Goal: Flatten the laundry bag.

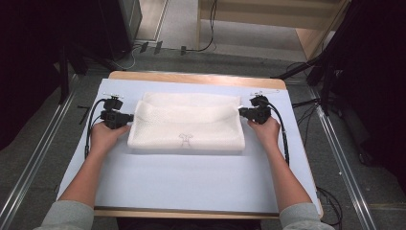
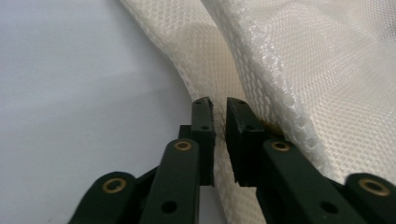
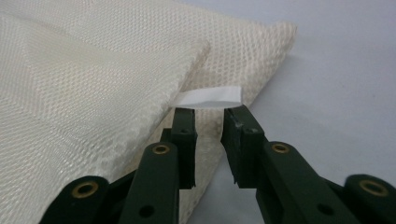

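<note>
Folded cloth (image 1: 186, 127) lies on the table (image 1: 191, 179), tongs (image 1: 128, 116) (image 1: 241, 111) at each end.

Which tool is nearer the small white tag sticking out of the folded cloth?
Right. The right tool sits just below the white tag, at the cloth's right end. The left tool is at the opposite end.

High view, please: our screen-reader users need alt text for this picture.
A person's two hands each hold a black gripper, the left gripper and right gripper, at opposite ends of a folded white mesh cloth. The cloth lies on a pale blue sheet covering a wooden table.
</note>
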The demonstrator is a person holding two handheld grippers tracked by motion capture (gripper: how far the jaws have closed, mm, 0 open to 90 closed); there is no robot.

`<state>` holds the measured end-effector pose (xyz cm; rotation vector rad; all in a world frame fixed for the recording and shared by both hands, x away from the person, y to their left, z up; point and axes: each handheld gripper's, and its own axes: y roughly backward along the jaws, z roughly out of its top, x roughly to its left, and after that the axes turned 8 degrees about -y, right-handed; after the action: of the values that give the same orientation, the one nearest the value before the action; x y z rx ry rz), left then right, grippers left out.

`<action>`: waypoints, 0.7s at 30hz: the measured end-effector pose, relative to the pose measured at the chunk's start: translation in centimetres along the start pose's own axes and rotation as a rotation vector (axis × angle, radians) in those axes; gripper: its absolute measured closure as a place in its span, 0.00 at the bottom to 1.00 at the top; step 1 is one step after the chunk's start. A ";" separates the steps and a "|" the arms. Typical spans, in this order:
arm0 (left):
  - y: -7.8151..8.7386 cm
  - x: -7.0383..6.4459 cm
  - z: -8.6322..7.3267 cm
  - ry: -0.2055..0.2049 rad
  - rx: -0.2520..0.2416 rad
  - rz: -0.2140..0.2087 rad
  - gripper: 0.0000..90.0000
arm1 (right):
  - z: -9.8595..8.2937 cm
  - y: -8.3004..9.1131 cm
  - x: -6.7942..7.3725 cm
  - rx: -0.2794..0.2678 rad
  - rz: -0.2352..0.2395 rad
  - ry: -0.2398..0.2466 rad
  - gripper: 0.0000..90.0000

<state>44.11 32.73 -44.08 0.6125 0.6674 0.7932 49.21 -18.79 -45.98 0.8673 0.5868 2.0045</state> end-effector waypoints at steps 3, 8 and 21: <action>0.5 0.3 -0.3 -0.005 -0.003 -0.014 0.82 | 0.0 0.8 -0.3 0.004 -0.009 -0.001 0.79; 2.0 0.9 -0.7 -0.010 -0.009 -0.024 0.76 | -0.4 3.0 -0.9 -0.024 -0.023 -0.001 0.77; 6.1 0.8 -0.1 0.003 -0.049 0.003 0.69 | -0.3 5.7 1.1 -0.057 0.035 0.014 0.72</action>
<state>41.82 36.78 -40.12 0.5680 0.6485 0.8108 45.55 -20.88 -41.95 0.8348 0.5225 2.0502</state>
